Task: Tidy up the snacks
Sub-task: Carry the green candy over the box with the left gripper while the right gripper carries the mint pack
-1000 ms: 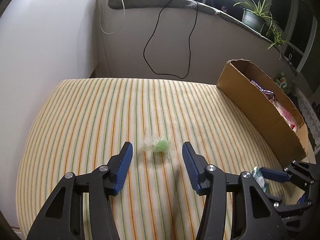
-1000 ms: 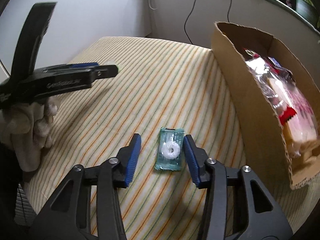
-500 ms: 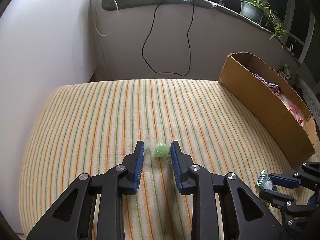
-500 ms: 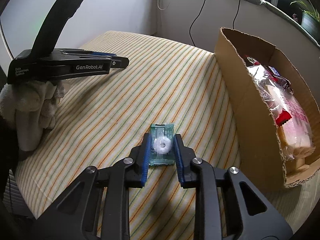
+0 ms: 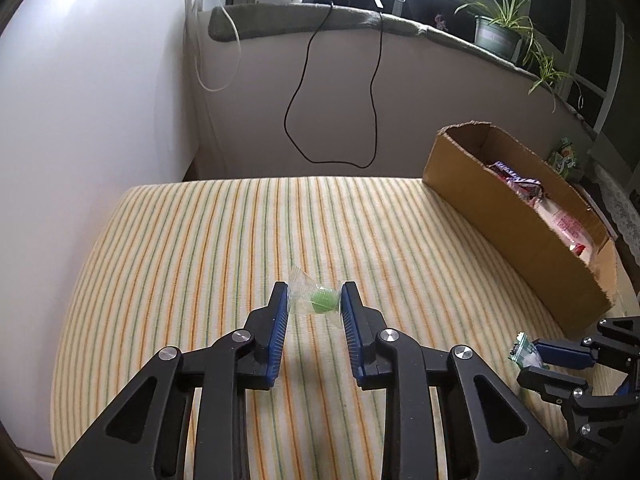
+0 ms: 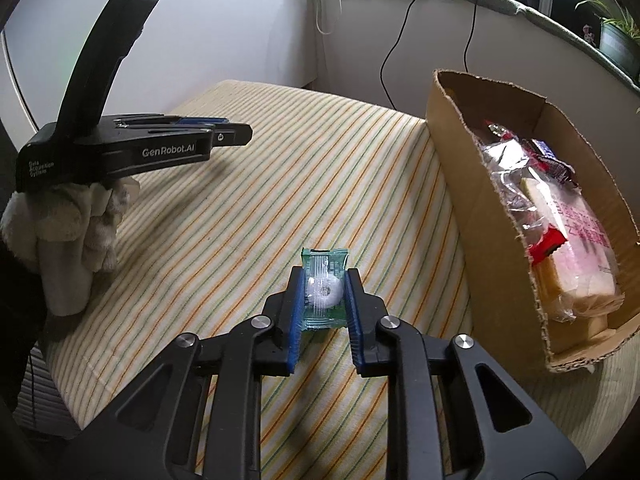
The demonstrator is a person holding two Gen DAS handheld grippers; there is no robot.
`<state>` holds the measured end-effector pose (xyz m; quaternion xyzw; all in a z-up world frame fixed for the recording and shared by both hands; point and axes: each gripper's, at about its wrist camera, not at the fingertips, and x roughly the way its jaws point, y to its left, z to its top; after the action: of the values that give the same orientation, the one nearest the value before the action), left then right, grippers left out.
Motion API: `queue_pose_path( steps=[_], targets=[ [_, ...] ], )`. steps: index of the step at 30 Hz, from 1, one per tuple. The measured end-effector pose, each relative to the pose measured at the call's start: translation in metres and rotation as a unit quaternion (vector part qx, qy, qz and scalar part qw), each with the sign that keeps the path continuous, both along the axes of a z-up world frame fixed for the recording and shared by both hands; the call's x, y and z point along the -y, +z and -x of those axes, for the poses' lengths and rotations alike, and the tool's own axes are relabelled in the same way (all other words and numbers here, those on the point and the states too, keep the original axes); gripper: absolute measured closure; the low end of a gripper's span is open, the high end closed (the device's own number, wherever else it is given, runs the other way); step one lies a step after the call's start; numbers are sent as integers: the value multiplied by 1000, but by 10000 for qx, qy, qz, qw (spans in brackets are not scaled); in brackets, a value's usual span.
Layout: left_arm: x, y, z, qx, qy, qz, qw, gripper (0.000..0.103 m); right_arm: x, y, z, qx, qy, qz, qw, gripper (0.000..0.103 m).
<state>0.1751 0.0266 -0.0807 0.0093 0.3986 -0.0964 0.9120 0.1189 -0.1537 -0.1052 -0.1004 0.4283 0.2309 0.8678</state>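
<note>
Now both snacks are lifted off the yellow striped cloth (image 5: 192,264): the clear-wrapped green candy (image 5: 320,299) is clamped by the left gripper (image 5: 314,304), the teal-wrapped white ring mint (image 6: 323,289) by the right gripper (image 6: 323,292), a second ago still open; the snack-filled brown cardboard box (image 6: 480,240) is judged next.

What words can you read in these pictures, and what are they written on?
"GenRobot.AI": side of the left gripper.
"Data Acquisition System": its rear body, tiny print, just legible.
Pink print on the bread bag in the box: too blurred.
Mint wrapper and green candy: no readable text.
</note>
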Motion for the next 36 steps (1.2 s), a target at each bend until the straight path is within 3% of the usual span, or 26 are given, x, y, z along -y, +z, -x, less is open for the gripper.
queue_pose_path(
  steps=[7, 21, 36],
  targets=[
    [11, 17, 6, 157, -104, 63, 9998, 78, 8, 19, 7, 150, 15, -164, 9998, 83],
    [72, 46, -13, 398, -502, 217, 9977, 78, 58, 72, -2, 547, -180, -551, 9968, 83],
    [139, 52, -54, 396, -849, 233, 9953, 78, 132, 78, -44, 701, -676, -505, 9940, 83]
  ],
)
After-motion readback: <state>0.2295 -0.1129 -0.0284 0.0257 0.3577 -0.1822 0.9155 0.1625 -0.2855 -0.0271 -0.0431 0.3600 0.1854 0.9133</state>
